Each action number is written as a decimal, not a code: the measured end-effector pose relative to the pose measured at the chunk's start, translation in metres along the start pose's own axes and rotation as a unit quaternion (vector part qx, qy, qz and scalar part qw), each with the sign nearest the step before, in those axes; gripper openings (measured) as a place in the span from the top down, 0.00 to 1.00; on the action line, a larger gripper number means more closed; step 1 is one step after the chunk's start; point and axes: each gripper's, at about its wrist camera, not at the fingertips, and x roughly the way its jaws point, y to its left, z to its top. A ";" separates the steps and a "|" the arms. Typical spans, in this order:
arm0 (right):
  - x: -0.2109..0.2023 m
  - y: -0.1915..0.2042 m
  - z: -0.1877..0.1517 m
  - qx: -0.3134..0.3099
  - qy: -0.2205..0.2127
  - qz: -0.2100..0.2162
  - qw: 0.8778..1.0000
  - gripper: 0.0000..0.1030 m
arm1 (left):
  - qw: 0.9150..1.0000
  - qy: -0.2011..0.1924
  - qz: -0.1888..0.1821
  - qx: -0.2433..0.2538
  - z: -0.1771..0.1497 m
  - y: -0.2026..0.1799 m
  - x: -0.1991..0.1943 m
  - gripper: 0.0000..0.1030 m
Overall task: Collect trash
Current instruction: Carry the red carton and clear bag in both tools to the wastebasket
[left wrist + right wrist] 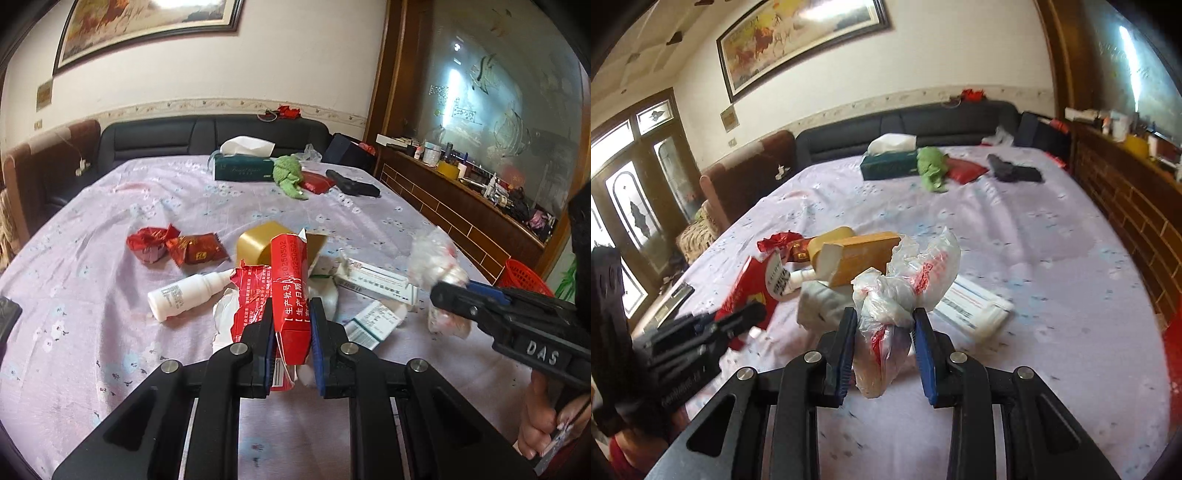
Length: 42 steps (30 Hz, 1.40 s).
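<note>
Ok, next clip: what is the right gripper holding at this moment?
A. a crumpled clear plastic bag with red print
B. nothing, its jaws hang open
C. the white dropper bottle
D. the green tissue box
A. In the right wrist view the right gripper has its blue pads pressed on both sides of the crumpled plastic bag, lifted above the bedsheet.

Cream walls (184, 88), framed painting (798, 40), dark sofa (207, 134), wooden sideboard (454, 206).
</note>
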 end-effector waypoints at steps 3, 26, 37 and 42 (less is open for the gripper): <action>-0.009 -0.008 -0.009 0.000 -0.008 -0.011 1.000 0.69 | 1.000 -0.001 0.006 0.015 -0.001 -0.014 0.001 0.85; -0.019 -0.035 -0.027 0.031 0.000 -0.018 0.999 0.69 | 0.997 -0.005 0.039 0.073 -0.005 -0.052 0.011 0.85; -0.018 -0.035 -0.026 0.032 0.001 -0.016 0.999 0.69 | 0.996 -0.007 0.041 0.074 -0.006 -0.051 0.010 0.85; -0.018 -0.036 -0.026 0.032 0.001 -0.016 0.999 0.69 | 0.997 -0.006 0.038 0.073 -0.006 -0.051 0.009 0.85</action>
